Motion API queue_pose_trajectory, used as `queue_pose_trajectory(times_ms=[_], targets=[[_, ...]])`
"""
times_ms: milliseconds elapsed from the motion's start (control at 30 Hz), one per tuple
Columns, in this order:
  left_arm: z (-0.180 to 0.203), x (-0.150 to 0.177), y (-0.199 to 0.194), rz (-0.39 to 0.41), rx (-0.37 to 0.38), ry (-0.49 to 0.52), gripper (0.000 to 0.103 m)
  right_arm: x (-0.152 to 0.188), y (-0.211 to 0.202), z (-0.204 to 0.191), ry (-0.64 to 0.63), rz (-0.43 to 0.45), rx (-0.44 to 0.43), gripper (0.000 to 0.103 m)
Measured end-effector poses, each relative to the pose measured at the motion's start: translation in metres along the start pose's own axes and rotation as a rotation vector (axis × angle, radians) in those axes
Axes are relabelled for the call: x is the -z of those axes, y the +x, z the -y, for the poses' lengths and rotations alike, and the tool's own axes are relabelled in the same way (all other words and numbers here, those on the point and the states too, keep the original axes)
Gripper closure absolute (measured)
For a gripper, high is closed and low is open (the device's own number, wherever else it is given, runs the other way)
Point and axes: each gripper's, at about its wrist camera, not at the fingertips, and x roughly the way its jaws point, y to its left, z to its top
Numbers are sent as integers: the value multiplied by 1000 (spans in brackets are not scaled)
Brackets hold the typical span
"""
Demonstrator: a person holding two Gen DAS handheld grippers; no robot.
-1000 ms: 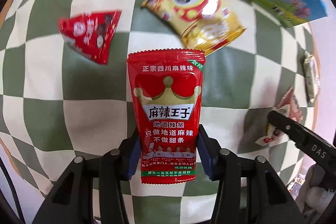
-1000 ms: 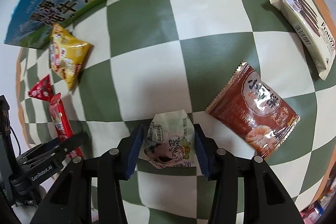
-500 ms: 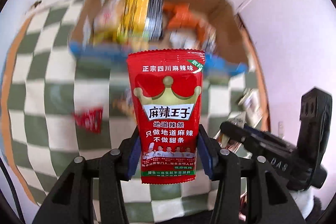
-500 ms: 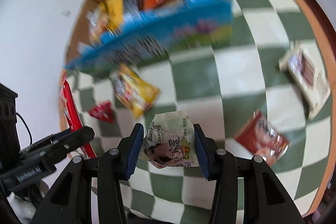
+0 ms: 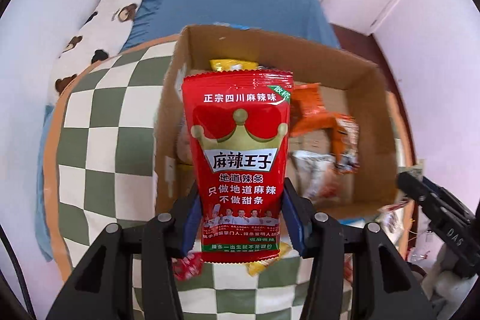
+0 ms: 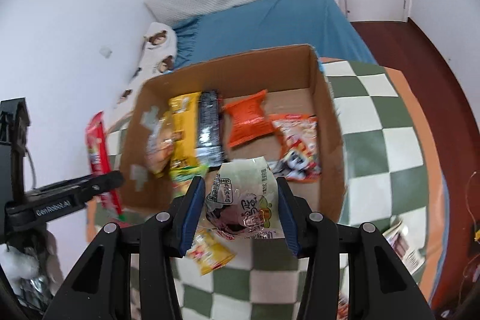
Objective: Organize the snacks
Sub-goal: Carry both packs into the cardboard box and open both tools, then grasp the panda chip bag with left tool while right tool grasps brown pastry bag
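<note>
My left gripper (image 5: pixel 240 215) is shut on a tall red spicy-strip packet (image 5: pixel 238 158) with a gold crown, held upright in front of an open cardboard box (image 5: pixel 372 122). My right gripper (image 6: pixel 241 209) is shut on a crumpled pale green-and-white snack packet (image 6: pixel 243 197), held above the near wall of the same cardboard box (image 6: pixel 330 122). Inside the box lie several snacks, among them an orange bag (image 6: pixel 247 119), a yellow bag (image 6: pixel 183 128) and a dark silver pack (image 6: pixel 210 128). The left gripper with its red packet (image 6: pixel 96 152) shows at the left of the right wrist view.
The box stands on a green-and-white checked cloth (image 6: pixel 387 140) with an orange border. A yellow snack bag (image 6: pixel 210 252) lies on the cloth below my right gripper, and another pack (image 6: pixel 402 242) lies at the right. Behind the box is a blue bed (image 5: pixel 240 2) with a bear-print pillow (image 5: pixel 99 17).
Both grippers have risen from the cloth with their packets and swung toward the box, which has come fully into view. Neither grip has changed.
</note>
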Motion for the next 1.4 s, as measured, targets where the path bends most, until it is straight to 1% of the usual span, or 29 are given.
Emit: queue_pose_trajectory(times_ms=[100,133,200,233,267,300,333,367,400,467,533,633,700,767,867,1000,1200,1400], targets=[[-6,-6,25,-59,-13,-11,54,-8,25,13,9,-49,36,53],[-5,-4,33,-81,-28,-2,50,-10,34,17,9,-72,52,52],[-5,-3,48,-131,-50,12,50,-10,49,26,23,-111,66,52],[-6,-3,55,-155,-49,11,49,-10,56,30,25,-129,78,50],[-8,-2,61,-174,-45,1,48,-10,60,32,23,-145,94,42],[-12,0,67,-191,-34,-14,45,-11,65,33,21,-161,110,36],[-14,1,69,-197,-19,-31,38,-12,67,34,21,-166,116,25],[-17,2,70,-194,-10,-47,31,-12,68,35,20,-171,121,18],[-20,3,71,-187,-3,-60,27,-12,69,35,17,-175,124,16],[-23,5,72,-172,7,-68,10,-12,70,34,2,-181,146,9],[-24,8,71,-161,13,-63,6,-11,69,31,-22,-183,166,8],[-24,11,65,-137,11,-59,5,-9,66,25,-65,-171,206,7],[-23,11,58,-117,16,-61,5,-7,64,23,-78,-161,215,7],[-22,15,49,-80,12,-58,5,-4,58,21,-85,-143,215,7],[-17,23,33,-18,-24,-41,5,0,45,15,-106,-108,218,7],[-10,37,15,34,-21,-27,5,8,22,6,-125,-46,221,7],[5,62,-24,150,-78,10,5,25,-15,-9,-146,44,217,7],[15,91,-66,257,-104,35,5,48,-55,-24,-165,151,226,7]])
